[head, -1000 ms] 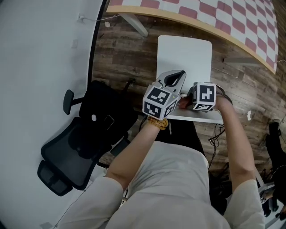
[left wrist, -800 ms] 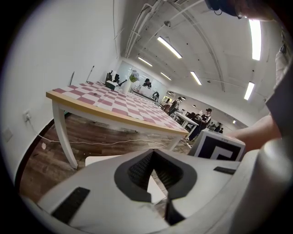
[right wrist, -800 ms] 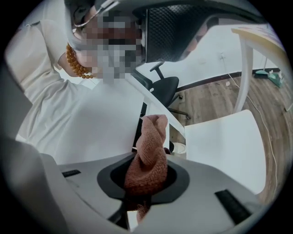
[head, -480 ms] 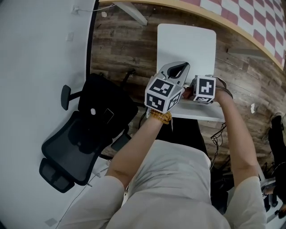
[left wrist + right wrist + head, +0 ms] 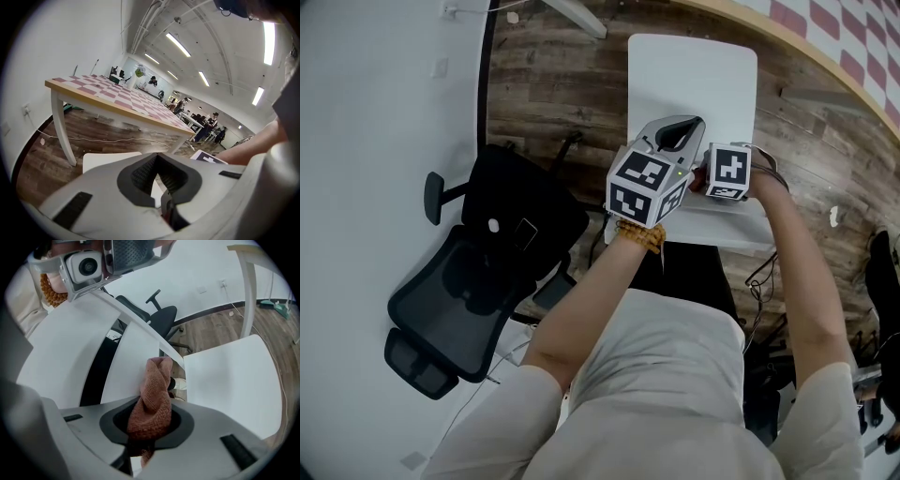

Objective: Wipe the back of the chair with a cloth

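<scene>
Cloth (image 5: 152,401) pinched by right gripper (image 5: 149,431), its lower end hidden between jaws.

Dark wood floor (image 5: 553,94), white wall (image 5: 375,141), checkered table (image 5: 112,91).

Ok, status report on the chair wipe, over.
Right gripper shut on cloth, against white chair back. Left gripper shut, empty. Nothing seen in the way.

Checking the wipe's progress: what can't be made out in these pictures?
Head view: the chair back shows only its top edge, partly under the left claw and right claw.
Head view: the cloth is mostly behind the right claw's cube.
Right gripper view: whether cloth touches chair back; angle hides it.
</scene>
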